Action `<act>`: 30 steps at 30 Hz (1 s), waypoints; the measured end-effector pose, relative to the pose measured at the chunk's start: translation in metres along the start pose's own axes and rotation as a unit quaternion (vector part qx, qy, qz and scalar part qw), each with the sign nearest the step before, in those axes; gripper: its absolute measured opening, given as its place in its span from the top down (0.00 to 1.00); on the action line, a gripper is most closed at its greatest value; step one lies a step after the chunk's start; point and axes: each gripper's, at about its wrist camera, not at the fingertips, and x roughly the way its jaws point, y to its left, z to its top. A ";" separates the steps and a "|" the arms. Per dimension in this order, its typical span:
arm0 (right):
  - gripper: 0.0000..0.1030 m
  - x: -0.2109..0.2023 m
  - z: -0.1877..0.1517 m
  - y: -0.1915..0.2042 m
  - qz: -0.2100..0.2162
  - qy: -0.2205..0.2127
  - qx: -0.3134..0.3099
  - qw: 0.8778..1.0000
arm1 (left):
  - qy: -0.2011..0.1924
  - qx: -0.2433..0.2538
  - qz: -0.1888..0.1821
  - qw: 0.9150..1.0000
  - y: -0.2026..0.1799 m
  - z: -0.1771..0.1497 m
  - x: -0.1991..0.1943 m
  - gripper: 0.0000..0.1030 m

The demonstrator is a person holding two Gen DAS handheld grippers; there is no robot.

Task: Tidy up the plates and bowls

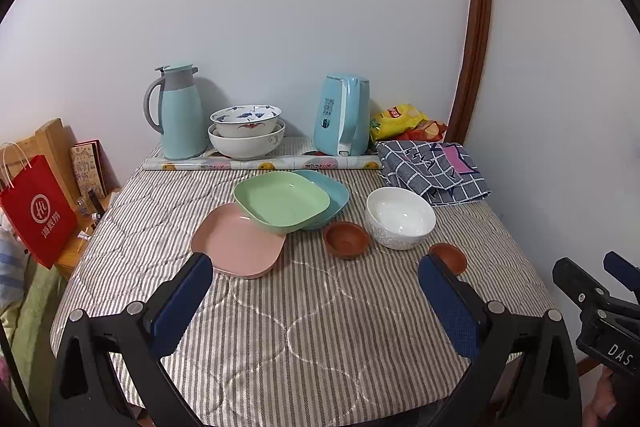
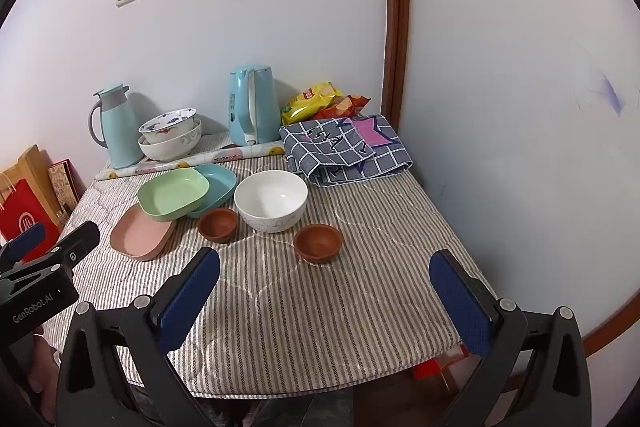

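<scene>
Blue-padded fingers frame both views: we hold the left gripper (image 1: 316, 291) and the right gripper (image 2: 325, 291) low over the near edge of the worktop (image 2: 320, 327), each spread wide and gripping nothing. Striped quilted cloth covers the surface between us and the dishes.

Nearest to the right gripper, just ahead and between its fingers, sits a small brown bowl (image 2: 319, 242). A second small brown bowl (image 2: 217, 224) sits a little farther and to the left, just beside a white bowl (image 2: 271, 200) with a faint grey pattern. From the left gripper, that second brown bowl lies straight ahead, and a pink plate (image 1: 239, 247) lies just past the left finger.

Resting partly on the pink plate is a green plate (image 1: 281, 200), which itself overlaps a blue plate (image 1: 328, 193). We judge this a loose, slipped pile, not a proper stack, so the dishes have yet to be sorted.

Farther back, against the wall, two large patterned bowls (image 1: 246, 131) are nested one inside the other, probably as the place for stacking. Beside them stand a pale blue flask (image 1: 180, 115) and a pale blue kettle (image 1: 342, 115); a folded checked cloth (image 2: 344, 147) and snack bags (image 2: 320, 101) fill the far right corner.
</scene>
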 end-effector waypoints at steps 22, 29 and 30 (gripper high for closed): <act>0.00 -0.004 -0.003 0.004 0.004 -0.004 0.004 1.000 | -0.001 0.000 0.003 1.000 0.001 -0.002 -0.002 0.00; 0.00 -0.004 -0.004 0.003 0.004 -0.005 0.005 1.000 | -0.002 -0.002 0.004 1.000 0.001 -0.002 -0.003 0.00; 0.00 -0.004 -0.004 0.003 0.005 -0.005 0.005 1.000 | -0.001 -0.001 0.003 1.000 0.001 -0.002 -0.003 0.00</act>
